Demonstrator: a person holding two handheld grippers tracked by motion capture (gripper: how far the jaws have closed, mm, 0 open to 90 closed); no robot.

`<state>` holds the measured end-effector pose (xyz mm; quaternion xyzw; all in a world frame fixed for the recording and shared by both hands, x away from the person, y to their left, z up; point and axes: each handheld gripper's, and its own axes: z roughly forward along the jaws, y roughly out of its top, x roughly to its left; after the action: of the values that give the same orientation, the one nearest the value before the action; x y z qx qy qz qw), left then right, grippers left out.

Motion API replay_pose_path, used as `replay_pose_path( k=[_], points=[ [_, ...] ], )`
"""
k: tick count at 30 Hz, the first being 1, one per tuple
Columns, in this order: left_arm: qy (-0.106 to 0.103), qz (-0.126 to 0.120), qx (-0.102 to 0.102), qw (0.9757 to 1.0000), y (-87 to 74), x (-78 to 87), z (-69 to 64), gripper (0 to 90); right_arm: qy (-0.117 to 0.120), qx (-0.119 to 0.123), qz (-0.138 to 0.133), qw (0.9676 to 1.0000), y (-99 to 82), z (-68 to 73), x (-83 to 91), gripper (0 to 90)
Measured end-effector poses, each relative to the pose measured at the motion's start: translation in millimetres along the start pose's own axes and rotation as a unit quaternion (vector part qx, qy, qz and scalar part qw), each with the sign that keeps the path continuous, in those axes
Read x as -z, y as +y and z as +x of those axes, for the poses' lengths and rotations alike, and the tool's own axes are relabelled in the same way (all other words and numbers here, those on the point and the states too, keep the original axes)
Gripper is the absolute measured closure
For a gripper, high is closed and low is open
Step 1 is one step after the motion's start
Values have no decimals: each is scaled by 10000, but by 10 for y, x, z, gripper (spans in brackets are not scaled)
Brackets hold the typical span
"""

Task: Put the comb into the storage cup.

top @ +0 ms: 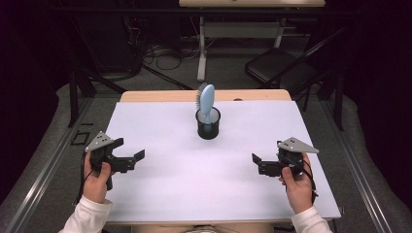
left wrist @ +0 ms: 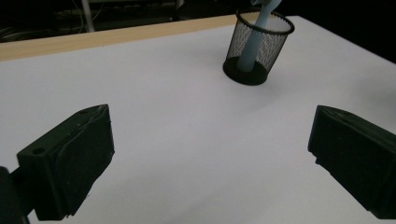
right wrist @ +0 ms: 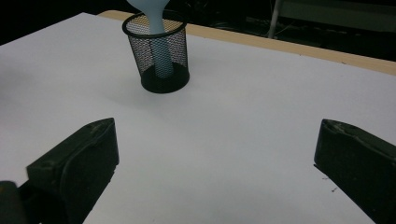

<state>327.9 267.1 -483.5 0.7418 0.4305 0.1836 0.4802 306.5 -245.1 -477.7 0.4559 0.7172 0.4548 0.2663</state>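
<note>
At nine o'clock on the white table top (top: 160, 194), left gripper (top: 127, 160) in the left hand (top: 97, 177), jaws spread wide and released, nothing between them, aimed toward the middle. At twelve o'clock from table centre, near the far edge: black mesh cup (top: 208, 124) standing upright, with the light blue hairbrush (top: 207, 99) inside it, handle down, bristled head up and tilted a little toward eleven o'clock. From the left gripper view, cup (left wrist: 258, 44) at about one o'clock, well apart from the jaws; brush handle (left wrist: 252, 44) leaning against the mesh wall. From the right gripper view, cup (right wrist: 160, 51) at eleven o'clock, brush (right wrist: 156, 32) rising out of the rim. At three o'clock, right gripper (top: 262, 165) in the right hand (top: 297, 187), likewise open and empty. Likely next: reaching for the brush. Best done by closing on the neck just above the rim, lifting straight up to avoid tipping the light cup, perhaps steadying the cup with the other gripper.
</note>
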Motion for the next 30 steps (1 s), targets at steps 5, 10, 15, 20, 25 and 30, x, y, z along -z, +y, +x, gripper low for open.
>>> replay_pose_path(
  k=[5, 10, 15, 20, 25, 30],
  points=[
    [19, 98, -183, 9998, -117, -65, -4, 4, -42, -10, 33, 10000, -81, -19, -24, 0],
    [-1, 16, -220, 9998, -178, -86, 1, 4, -49, -52, 35, 10000, -151, -33, -48, 0],
    [-40, -28, -265, 9996, -232, -111, 3, 4, -101, -58, -12, 9999, -201, -47, -58, 0],
    [-83, -32, -291, 9995, -292, -149, 5, 4, -137, -67, -90, 9998, -244, -69, -62, 0],
    [-123, -115, -167, 9997, -338, -160, 35, 4, -179, -95, -101, 9997, -289, -103, -70, 0],
    [-160, -197, -69, 9997, -370, -161, 62, 4, -198, -131, -52, 9997, -340, -129, -98, 0]
  ],
)
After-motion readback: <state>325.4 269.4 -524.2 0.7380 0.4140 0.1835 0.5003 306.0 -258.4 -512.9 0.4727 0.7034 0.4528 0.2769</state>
